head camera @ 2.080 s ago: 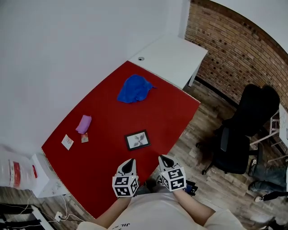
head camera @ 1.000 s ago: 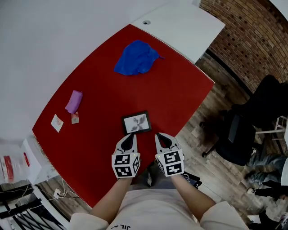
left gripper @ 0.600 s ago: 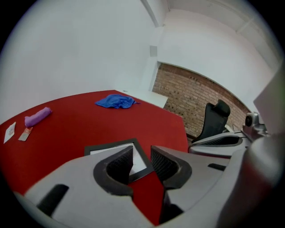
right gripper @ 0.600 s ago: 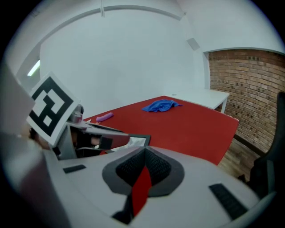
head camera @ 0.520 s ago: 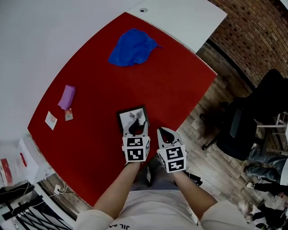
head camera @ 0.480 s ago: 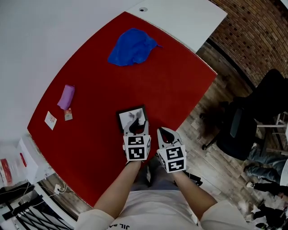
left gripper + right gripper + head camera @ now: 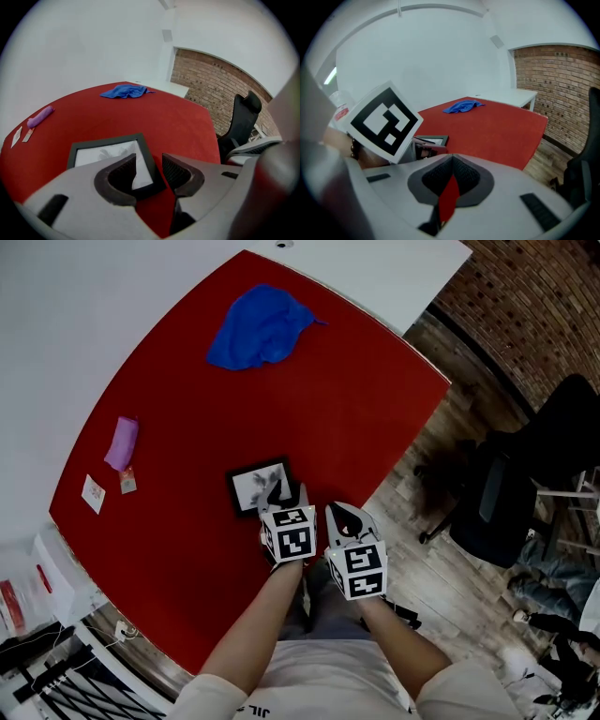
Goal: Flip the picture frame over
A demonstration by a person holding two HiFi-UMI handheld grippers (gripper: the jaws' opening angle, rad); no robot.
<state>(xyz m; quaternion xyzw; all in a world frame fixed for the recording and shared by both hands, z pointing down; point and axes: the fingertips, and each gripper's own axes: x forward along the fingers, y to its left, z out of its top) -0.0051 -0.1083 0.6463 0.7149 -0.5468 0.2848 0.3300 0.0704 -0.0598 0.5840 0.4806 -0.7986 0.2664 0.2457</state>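
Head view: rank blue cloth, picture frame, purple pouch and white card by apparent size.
1. blue cloth
2. picture frame, partly covered
3. purple pouch
4. white card, only slightly smaller

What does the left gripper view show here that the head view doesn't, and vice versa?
Left gripper view only: how the left gripper stands, jaws apart and just opened, the frame corner showing in the gap, ungripped. Head view only: both forearms and that gripper's marker cube. Both: frame, red table, blue cloth, black chair.
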